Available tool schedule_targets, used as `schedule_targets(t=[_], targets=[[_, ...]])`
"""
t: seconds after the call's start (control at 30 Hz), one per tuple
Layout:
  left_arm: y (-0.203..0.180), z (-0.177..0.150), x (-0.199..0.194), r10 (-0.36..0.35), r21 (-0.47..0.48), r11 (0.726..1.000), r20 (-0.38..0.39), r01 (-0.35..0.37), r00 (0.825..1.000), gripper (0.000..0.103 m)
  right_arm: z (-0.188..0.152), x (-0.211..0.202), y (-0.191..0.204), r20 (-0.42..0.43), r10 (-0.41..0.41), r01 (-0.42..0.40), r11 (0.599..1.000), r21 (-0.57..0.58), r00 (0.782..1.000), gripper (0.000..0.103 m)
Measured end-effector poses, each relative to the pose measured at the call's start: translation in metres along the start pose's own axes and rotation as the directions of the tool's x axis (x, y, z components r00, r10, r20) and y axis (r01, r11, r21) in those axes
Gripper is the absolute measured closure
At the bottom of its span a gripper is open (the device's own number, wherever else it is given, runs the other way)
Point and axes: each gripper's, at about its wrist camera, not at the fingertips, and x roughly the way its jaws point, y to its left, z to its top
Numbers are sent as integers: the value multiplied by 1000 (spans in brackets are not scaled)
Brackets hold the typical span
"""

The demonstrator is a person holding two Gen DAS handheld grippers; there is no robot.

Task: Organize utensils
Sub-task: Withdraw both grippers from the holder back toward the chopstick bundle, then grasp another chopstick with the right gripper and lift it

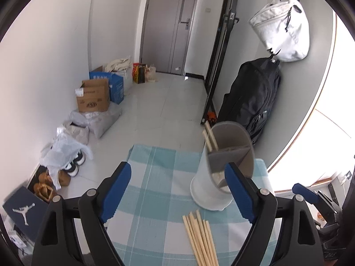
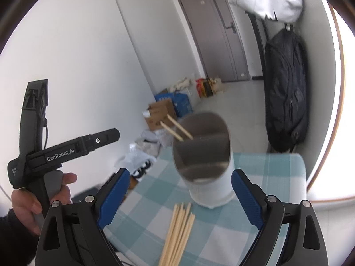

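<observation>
A white utensil holder point(image 1: 213, 177) with grey inner dividers stands on the checked tablecloth; it also shows in the right wrist view point(image 2: 210, 181). Two wooden chopsticks point(image 1: 210, 138) stick out of its far compartment, seen too in the right wrist view point(image 2: 176, 129). A bundle of several loose chopsticks point(image 1: 200, 237) lies on the cloth in front of the holder, also in the right wrist view point(image 2: 177, 232). My left gripper point(image 1: 177, 190) is open and empty above the cloth. My right gripper point(image 2: 179, 195) is open and empty above the bundle.
The small table with the teal checked cloth point(image 1: 150, 177) ends close behind the holder. On the floor at left lie cardboard boxes point(image 1: 93, 97), bags and shoes point(image 1: 74, 166). A black backpack point(image 1: 253, 102) and a white bag point(image 1: 284, 28) hang at right.
</observation>
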Motion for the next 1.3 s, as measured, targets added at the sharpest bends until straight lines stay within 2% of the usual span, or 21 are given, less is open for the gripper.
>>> schedule_targets(t=[0.17, 0.23, 0.27, 0.3, 0.33, 0.37, 0.47, 0.5, 0.57, 0.63, 0.87, 1.1, 1.23, 1.3], targets=[[14, -19, 18, 9, -31, 999, -43, -10, 999, 20, -21, 25, -5, -118, -20, 23, 999, 26, 993, 11], [18, -25, 23, 11, -35, 999, -57, -13, 998, 20, -29, 37, -6, -170, -28, 32, 999, 21, 985, 13], [20, -27, 25, 9, -38, 999, -65, -11, 998, 20, -35, 47, -5, -213, -57, 57, 998, -8, 975, 15], [24, -29, 29, 6, -39, 999, -73, -9, 997, 20, -40, 57, -5, -252, -93, 87, 996, -35, 963, 24], [26, -30, 31, 9, -36, 999, -78, -12, 997, 20, -44, 64, -6, -278, -103, 95, 995, -44, 955, 37], [29, -32, 33, 17, -34, 999, -80, -19, 997, 20, -51, 75, -8, -326, -92, 84, 996, -37, 941, 41], [41, -34, 40, 39, -51, 998, -101, -45, 994, 20, -66, 93, -14, -391, -76, 80, 997, -7, 917, 50], [45, -33, 42, 25, -70, 997, -109, -33, 994, 20, -68, 95, -14, -400, -74, 79, 997, -4, 913, 55], [48, -32, 43, 22, -90, 995, -114, -32, 993, 20, -73, 106, -14, -431, -77, 85, 996, -2, 899, 56], [50, -33, 46, 33, -90, 995, -117, -44, 993, 20, -75, 114, -11, -453, -85, 87, 996, -16, 887, 66], [56, -37, 51, 15, -128, 991, -157, -35, 988, 20, -78, 138, -1, -498, -120, 103, 993, -62, 859, 68], [64, -36, 56, 0, -160, 987, -184, -30, 983, 20, -74, 153, 8, -514, -196, 149, 980, -131, 835, 81], [67, -36, 56, -14, -183, 983, -197, -22, 980, 20, -74, 156, 8, -530, -240, 179, 970, -164, 813, 91], [70, -36, 56, -27, -199, 980, -201, -14, 979, 20, -73, 155, 9, -535, -245, 183, 969, -168, 808, 91]])
